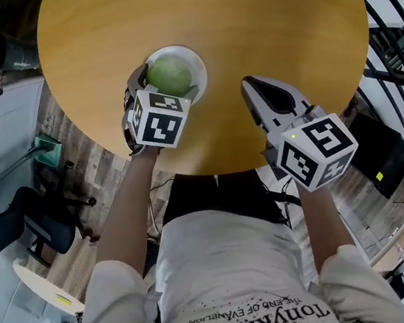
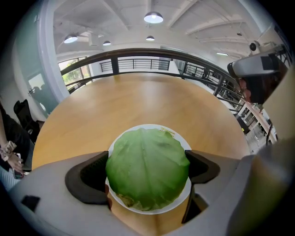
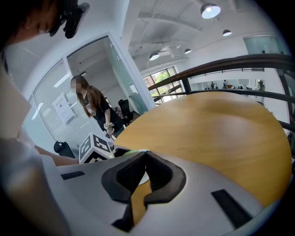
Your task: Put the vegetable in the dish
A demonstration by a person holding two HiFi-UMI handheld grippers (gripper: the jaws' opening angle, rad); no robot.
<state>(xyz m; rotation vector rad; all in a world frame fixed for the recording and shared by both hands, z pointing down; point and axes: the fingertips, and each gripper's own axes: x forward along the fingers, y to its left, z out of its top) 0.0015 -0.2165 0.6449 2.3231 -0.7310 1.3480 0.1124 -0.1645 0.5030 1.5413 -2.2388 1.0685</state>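
Note:
A round green cabbage [image 1: 169, 74] rests in a white dish [image 1: 196, 59] near the front edge of the round wooden table [image 1: 241, 17]. My left gripper [image 1: 167, 86] is shut on the cabbage, one pad against each side. In the left gripper view the cabbage [image 2: 147, 168] fills the space between the dark pads [image 2: 90, 177] and covers most of the dish [image 2: 138, 127]. My right gripper [image 1: 253, 86] hovers over the table to the right of the dish, shut and empty. In the right gripper view its pads [image 3: 161, 173] meet at the tips.
The table's front edge [image 1: 211, 171] lies just under both grippers. A black metal railing [image 1: 393, 33] curves past the table's right side. A person [image 3: 94, 106] stands beyond the table's left side, and an office chair [image 1: 16, 220] sits on the floor at the left.

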